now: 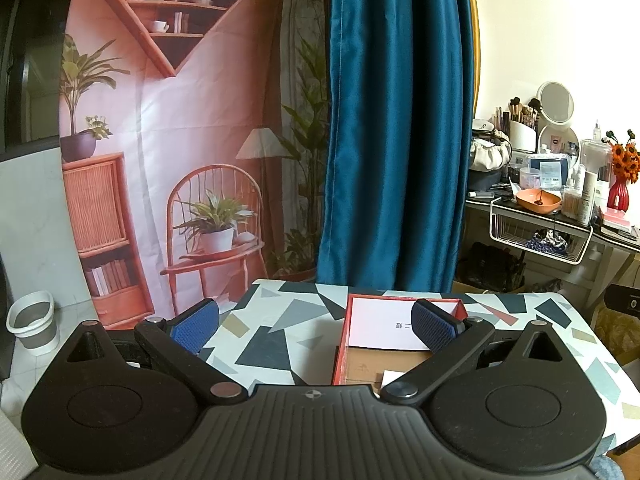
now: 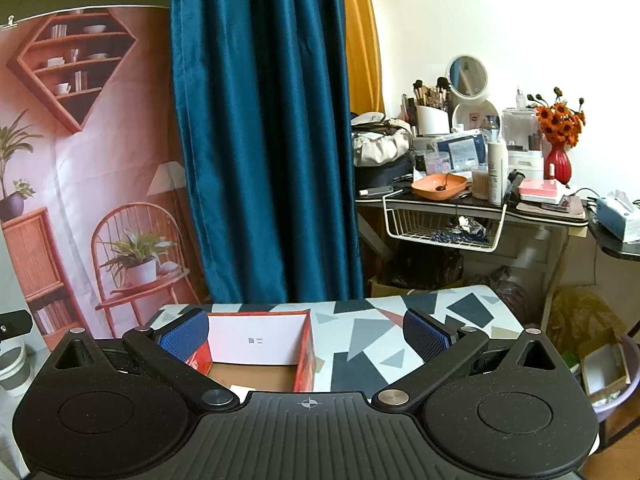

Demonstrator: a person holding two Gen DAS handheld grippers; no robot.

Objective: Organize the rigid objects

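An open red box [image 1: 341, 344] with a brown cardboard floor and a white card against its far wall stands on the table with the geometric pattern [image 1: 276, 332]. My left gripper [image 1: 316, 326] is open and empty, held above the table's near side; its right finger overlaps the box. In the right wrist view the same red box [image 2: 306, 350] lies low and left of centre. My right gripper [image 2: 306, 336] is open and empty, with its left finger over the box's left wall. No loose rigid objects show on the table.
A blue curtain [image 1: 396, 120] and a printed backdrop [image 1: 172, 140] hang behind the table. A cluttered dressing table [image 2: 472, 200] with a wire basket stands at the right. A white bin [image 1: 34, 320] sits on the floor at the left, cardboard boxes [image 2: 600, 364] at the right.
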